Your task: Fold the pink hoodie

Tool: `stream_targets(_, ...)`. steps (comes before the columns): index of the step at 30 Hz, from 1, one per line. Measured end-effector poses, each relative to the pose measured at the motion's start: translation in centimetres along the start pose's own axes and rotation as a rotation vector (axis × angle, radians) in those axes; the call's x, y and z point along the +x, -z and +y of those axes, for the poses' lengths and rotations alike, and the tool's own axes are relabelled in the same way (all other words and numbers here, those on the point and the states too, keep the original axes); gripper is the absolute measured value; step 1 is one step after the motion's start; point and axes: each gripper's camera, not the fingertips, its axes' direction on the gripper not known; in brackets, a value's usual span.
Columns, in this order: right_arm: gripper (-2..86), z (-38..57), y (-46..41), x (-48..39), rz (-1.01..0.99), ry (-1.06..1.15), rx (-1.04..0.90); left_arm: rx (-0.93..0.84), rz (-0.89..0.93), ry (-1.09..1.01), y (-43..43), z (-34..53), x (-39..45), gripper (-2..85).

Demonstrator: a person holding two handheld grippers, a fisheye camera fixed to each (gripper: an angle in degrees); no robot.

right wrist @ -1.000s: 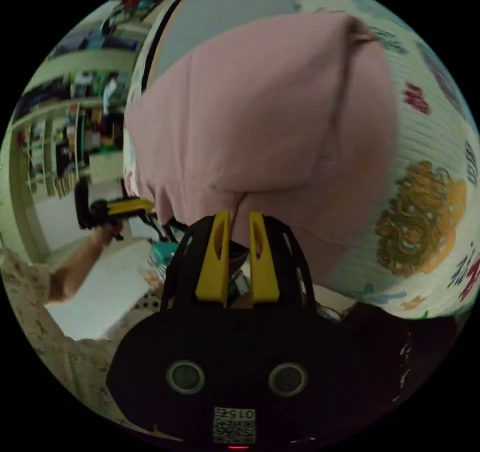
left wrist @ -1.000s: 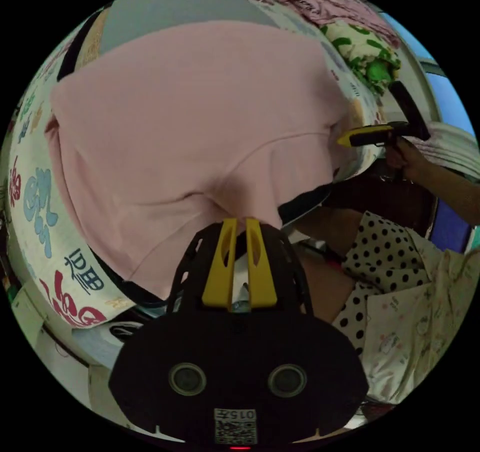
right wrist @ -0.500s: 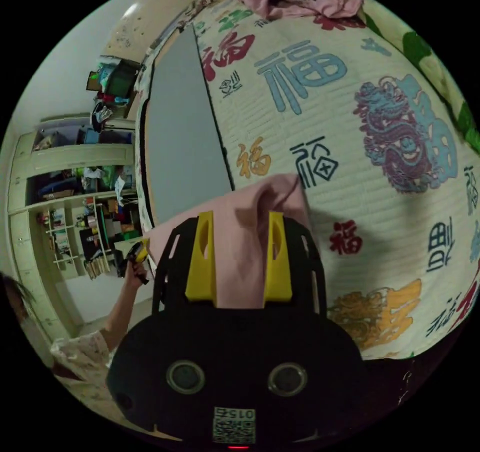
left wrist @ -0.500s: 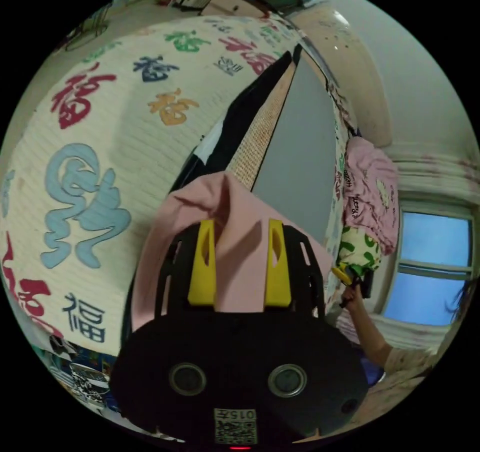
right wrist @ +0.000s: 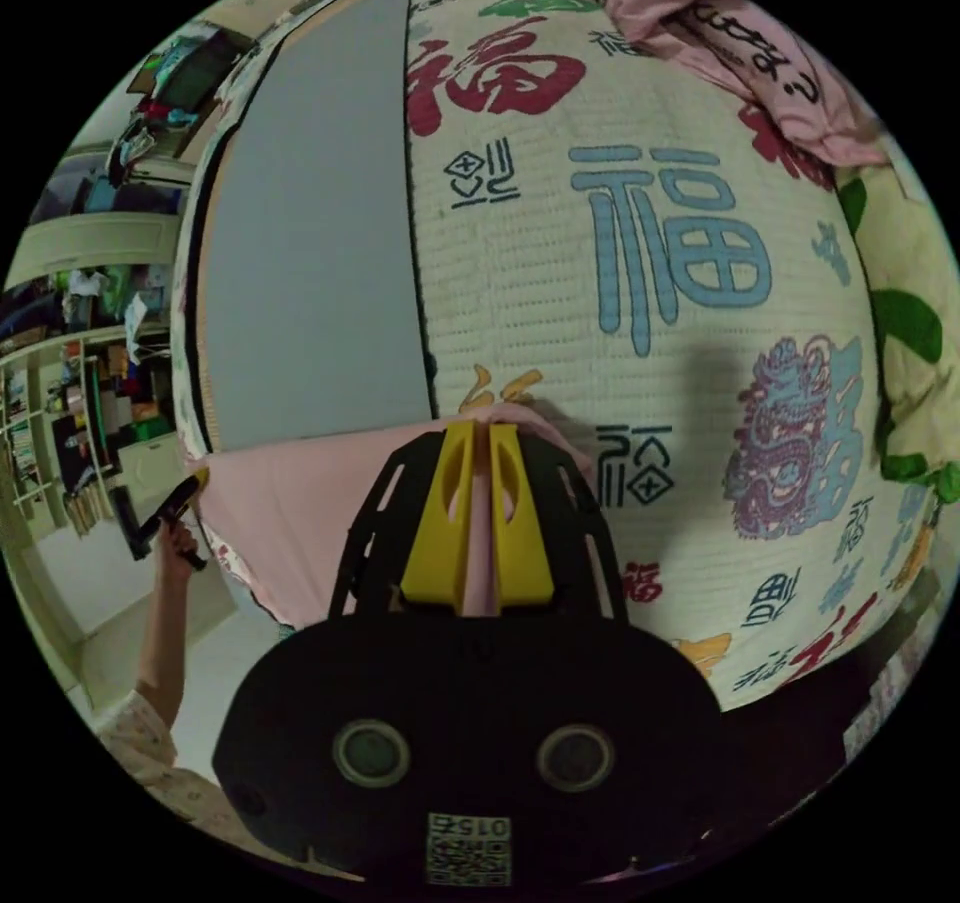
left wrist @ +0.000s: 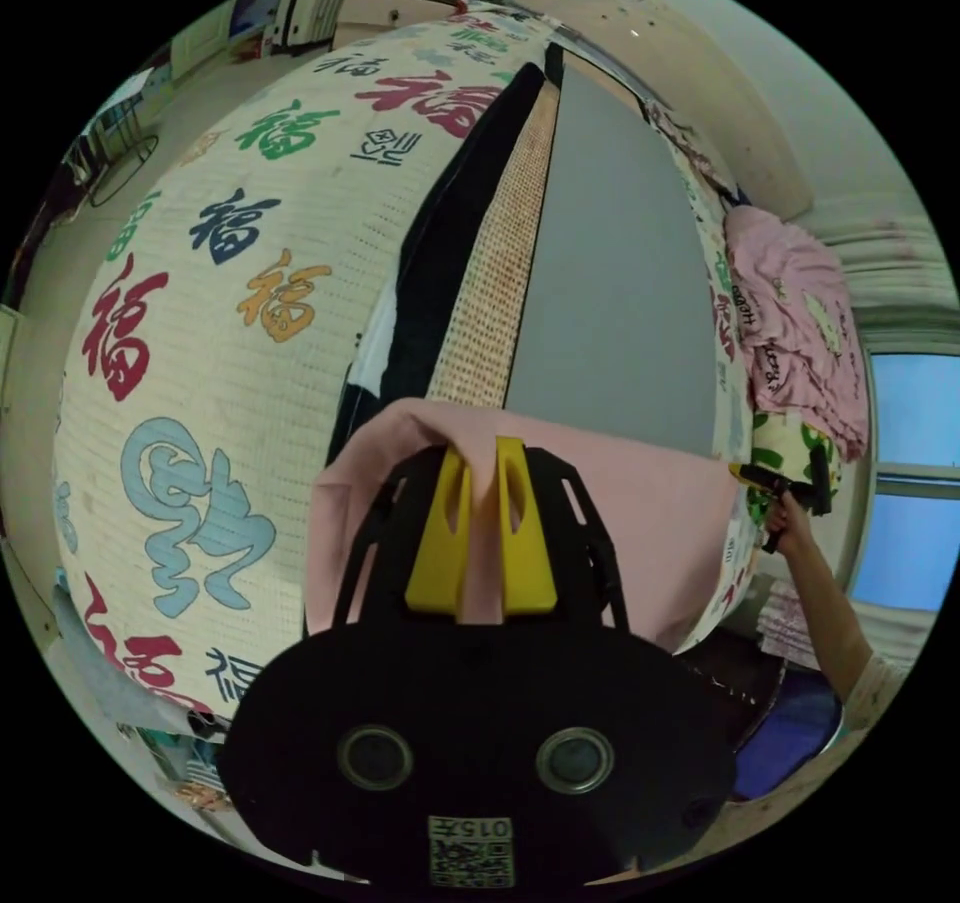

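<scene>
Pinching a fold of the pink hoodie (left wrist: 640, 523) between yellow jaws: left gripper (left wrist: 480, 443), jaws drawn nearly together with pink cloth caught between them. Same on the other side: right gripper (right wrist: 474, 430), jaws closed on the hoodie's edge (right wrist: 300, 503). Hoodie stretched flat between the two, lying across the near edge of a bed covered in a cream quilt (left wrist: 200, 343) printed with coloured characters. Grey mat (left wrist: 610, 293) spread down the middle of the quilt, straw-coloured border and a black strip (left wrist: 450, 243) beside it; hoodie's far edge overlapping the mat's near end. Crumpled pink garment (left wrist: 800, 323) heaped at the bed's far side, green-and-cream patterned cloth (right wrist: 910, 343) just beside it. Window (left wrist: 900, 503) beyond. In the left gripper view, right gripper seen small at the hoodie's other corner (left wrist: 760, 476), a hand (left wrist: 790, 523) on its handle. Shelves (right wrist: 70, 423) cluttered with things past the bed's other side.
</scene>
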Motion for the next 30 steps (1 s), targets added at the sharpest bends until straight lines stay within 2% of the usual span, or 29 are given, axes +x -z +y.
stream_targets(3,4.5,1.6,-1.9,-0.2,0.12,0.118,0.013,0.013,-0.02,-0.016,2.1,0.0,3.4,5.3)
stream_targets(7,6.4,6.9,-1.8,0.9,0.136,0.311,0.114,0.09,-0.092,-0.078,7.7,1.5,9.7,6.4)
stream_targets(10,7.8,13.7,0.2,2.3,0.146,0.411,0.288,0.193,-0.256,-0.225,12.0,3.6,16.7,6.9)
stream_targets(13,10.6,21.7,2.6,3.0,0.234,0.483,0.581,0.336,-0.426,-0.392,15.4,6.0,24.8,6.9)
stream_targets(15,11.6,26.8,2.5,4.4,0.313,0.423,0.803,0.4,-0.429,-0.472,16.4,6.7,29.9,6.9)
stream_targets(17,10.1,29.1,1.0,6.1,0.357,0.325,0.851,0.394,-0.311,-0.557,15.9,6.3,35.3,7.0)
stream_targets(19,10.1,29.3,-1.3,8.3,0.336,0.224,0.659,0.25,-0.112,-0.654,12.9,4.0,43.5,7.7)
stream_targets(21,11.3,29.1,-4.3,11.9,0.174,0.096,0.429,0.149,0.028,-0.727,9.9,1.7,50.5,8.8)
stream_targets(24,11.7,30.0,-8.0,16.0,0.037,-0.024,0.309,0.078,0.153,-0.841,5.3,-2.1,62.8,9.9)
stream_targets(27,11.9,31.0,-11.4,18.9,-0.023,-0.096,0.204,0.015,0.123,-0.948,0.5,-5.5,74.5,12.7)
stream_targets(30,11.1,31.6,-14.3,20.7,-0.092,-0.119,0.119,-0.131,0.018,-0.965,-4.9,-8.4,83.3,13.8)
